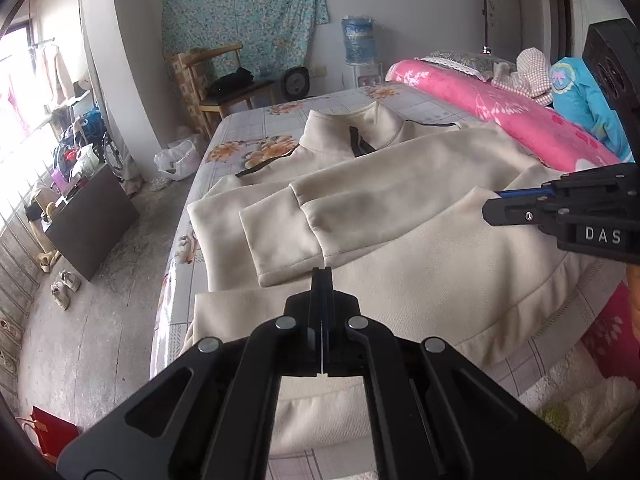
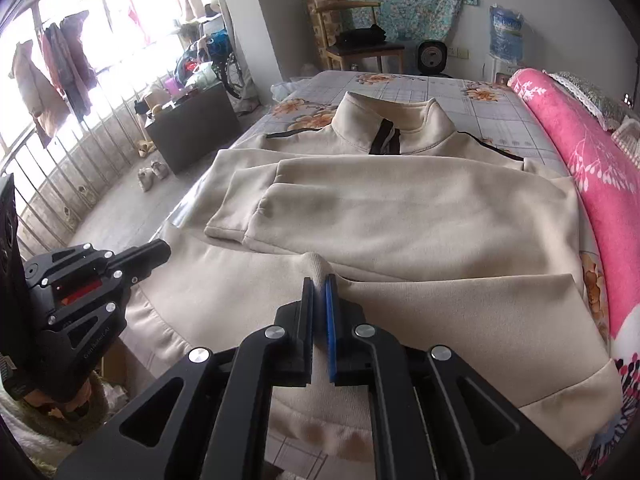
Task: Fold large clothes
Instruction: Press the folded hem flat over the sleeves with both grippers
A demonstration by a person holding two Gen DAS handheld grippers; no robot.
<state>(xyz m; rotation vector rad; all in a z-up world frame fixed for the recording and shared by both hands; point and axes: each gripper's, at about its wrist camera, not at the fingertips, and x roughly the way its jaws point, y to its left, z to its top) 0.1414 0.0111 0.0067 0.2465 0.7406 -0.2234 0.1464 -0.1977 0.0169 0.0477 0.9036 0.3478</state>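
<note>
A large cream zip-neck sweatshirt (image 1: 400, 184) lies on the bed, collar at the far end, both sleeves folded across the chest. It also shows in the right wrist view (image 2: 400, 208). My left gripper (image 1: 322, 276) is shut with nothing visible between its pads, its tips just above the near sleeve cuff (image 1: 288, 256). My right gripper (image 2: 320, 284) is shut on a pinched ridge of the sweatshirt's lower body fabric (image 2: 316, 260). The right gripper also shows at the right edge of the left wrist view (image 1: 496, 204), and the left gripper shows at the left of the right wrist view (image 2: 160, 248).
The bed has a floral grid sheet (image 1: 248, 120). A pink blanket roll (image 1: 500, 120) and pillows lie along its right side. A wooden chair (image 2: 352, 40), a water dispenser (image 1: 360, 40), a dark low table (image 2: 192, 128) and shoes (image 1: 64, 288) stand on the floor to the left and beyond.
</note>
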